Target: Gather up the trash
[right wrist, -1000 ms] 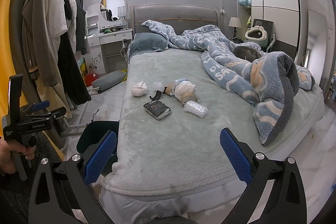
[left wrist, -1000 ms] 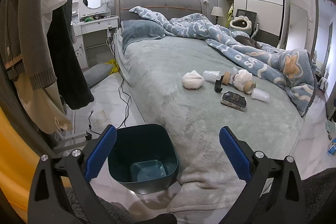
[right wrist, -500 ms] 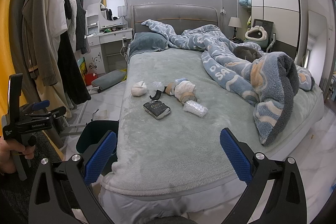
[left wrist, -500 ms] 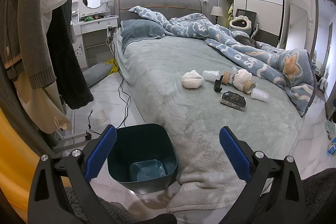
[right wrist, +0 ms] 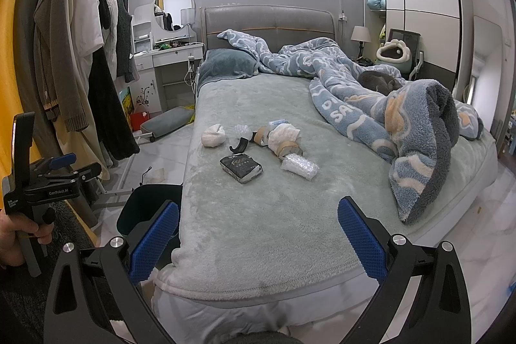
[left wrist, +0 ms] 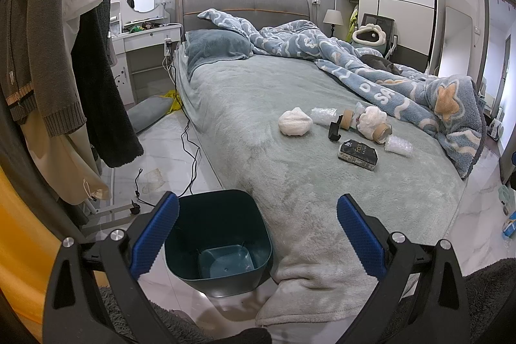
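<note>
Right wrist view: bed (right wrist: 290,215) edge hides most of bin (right wrist: 145,208).

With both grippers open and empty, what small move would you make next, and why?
Probably reach the right gripper toward the crumpled white paper wad: it lies nearest the dark teal plastic bin among the trash on the bed, and the bin looks empty.

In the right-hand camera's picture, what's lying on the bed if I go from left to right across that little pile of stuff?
White crumpled wad → small clear plastic wrap → black curved piece → cardboard tube → white bundle → bubble wrap. The dark packet lies nearer, in front of them.
</note>
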Available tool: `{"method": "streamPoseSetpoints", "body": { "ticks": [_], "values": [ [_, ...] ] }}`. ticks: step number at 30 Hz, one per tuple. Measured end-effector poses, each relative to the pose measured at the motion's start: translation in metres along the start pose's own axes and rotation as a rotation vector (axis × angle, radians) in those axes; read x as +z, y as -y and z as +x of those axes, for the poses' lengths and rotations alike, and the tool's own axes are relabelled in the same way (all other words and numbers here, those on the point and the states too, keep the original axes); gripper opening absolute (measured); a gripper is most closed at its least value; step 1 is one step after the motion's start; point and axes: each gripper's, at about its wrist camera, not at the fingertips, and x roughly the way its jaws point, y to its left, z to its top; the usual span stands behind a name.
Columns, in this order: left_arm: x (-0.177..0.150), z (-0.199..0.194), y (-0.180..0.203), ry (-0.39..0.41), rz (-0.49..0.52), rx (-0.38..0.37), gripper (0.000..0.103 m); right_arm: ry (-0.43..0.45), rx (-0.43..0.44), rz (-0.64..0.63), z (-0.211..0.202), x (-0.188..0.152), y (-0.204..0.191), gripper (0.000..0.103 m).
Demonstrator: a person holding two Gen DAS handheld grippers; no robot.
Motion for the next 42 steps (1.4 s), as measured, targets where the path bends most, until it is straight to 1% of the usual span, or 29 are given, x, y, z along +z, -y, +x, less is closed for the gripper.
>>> {"method": "streamPoseSetpoints", "body": {
  "ticks": [17, 23, 24, 27, 28, 31, 35, 39, 42],
  "values": [
    [0.0, 0.0, 0.0, -0.003, -0.002, -0.003, 0.1, -0.001, -0.002, -0.002, 0.0, 0.0, 0.0, 0.1],
    [-0.004, -0.002, 0.01, -0.012, -0.01, 0.003, 0.1, 0.002, -0.007, -0.011, 0.0, 0.0, 0.001, 0.1],
    [-0.013, 0.0, 0.012, -0.015, -0.015, -0.001, 0.1, 0.002, -0.006, -0.011, 0.0, 0.0, -0.001, 0.1],
    [-0.015, 0.001, 0.014, -0.023, -0.032, -0.014, 0.1, 0.001, 0.012, -0.019, -0.001, 0.0, -0.002, 0.1],
    [-0.014, 0.0, 0.011, -0.027, -0.034, -0.027, 0.1, 0.002, 0.019, -0.023, 0.0, 0.0, 0.0, 0.1],
    [-0.011, -0.001, 0.009, -0.024, -0.032, -0.031, 0.1, 0.011, 0.019, -0.027, -0.001, 0.001, 0.0, 0.1],
    [-0.004, -0.003, 0.006, -0.006, -0.012, -0.026, 0.1, 0.0, 0.044, 0.009, 0.008, 0.007, 0.002, 0.1],
    [0.005, 0.006, 0.003, -0.023, -0.011, -0.043, 0.1, -0.01, 0.01, 0.01, 0.022, 0.011, 0.003, 0.1],
    [0.008, 0.01, 0.009, -0.026, 0.022, -0.068, 0.1, -0.021, -0.014, 0.002, 0.033, 0.018, 0.003, 0.1]
  ]
}}
